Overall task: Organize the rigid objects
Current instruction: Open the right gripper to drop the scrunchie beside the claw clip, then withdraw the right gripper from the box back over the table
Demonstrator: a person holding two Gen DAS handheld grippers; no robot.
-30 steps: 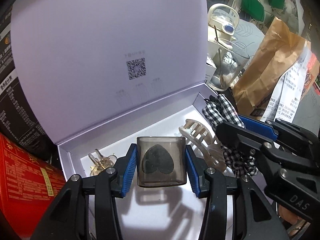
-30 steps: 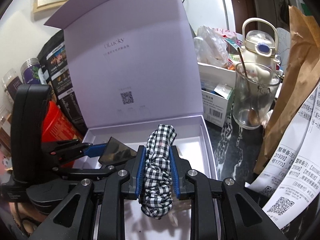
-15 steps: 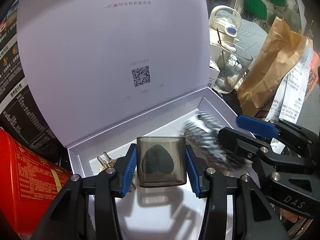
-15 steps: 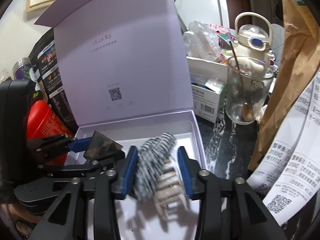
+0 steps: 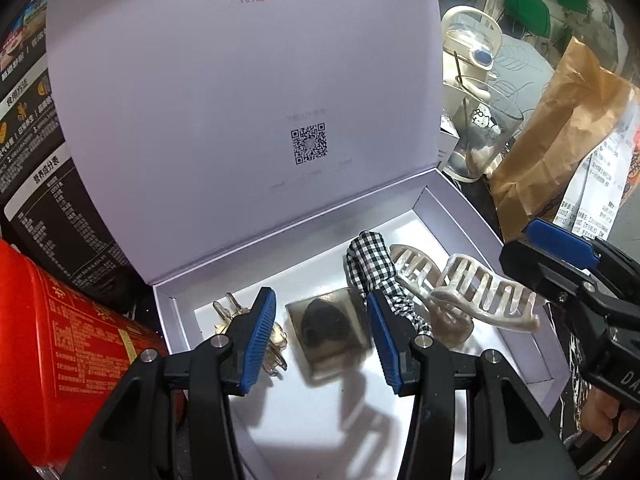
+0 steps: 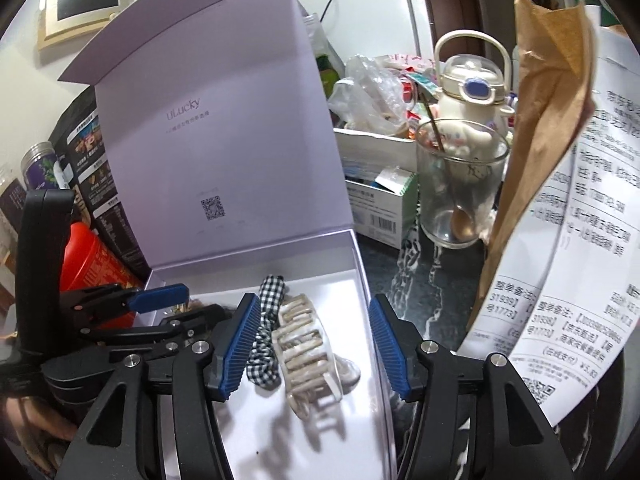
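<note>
The open lilac box lid (image 5: pixel 240 92) has "ULucky" printed up at 12 o'clock, a line of small Chinese characters right under it, and a QR code (image 5: pixel 308 143) lower down toward the middle. The right gripper body (image 5: pixel 612 364) at 3 o'clock shows "DA", with the rest cut off. The long white receipt (image 6: pixel 568 264) at 3 o'clock in the right wrist view reads "31939", "1773" and its own QR code. The black packet (image 5: pixel 36 152) at 9 o'clock is covered in Chinese text too small to read. The red tin (image 5: pixel 68 352) has gold lettering, unreadable.
</note>
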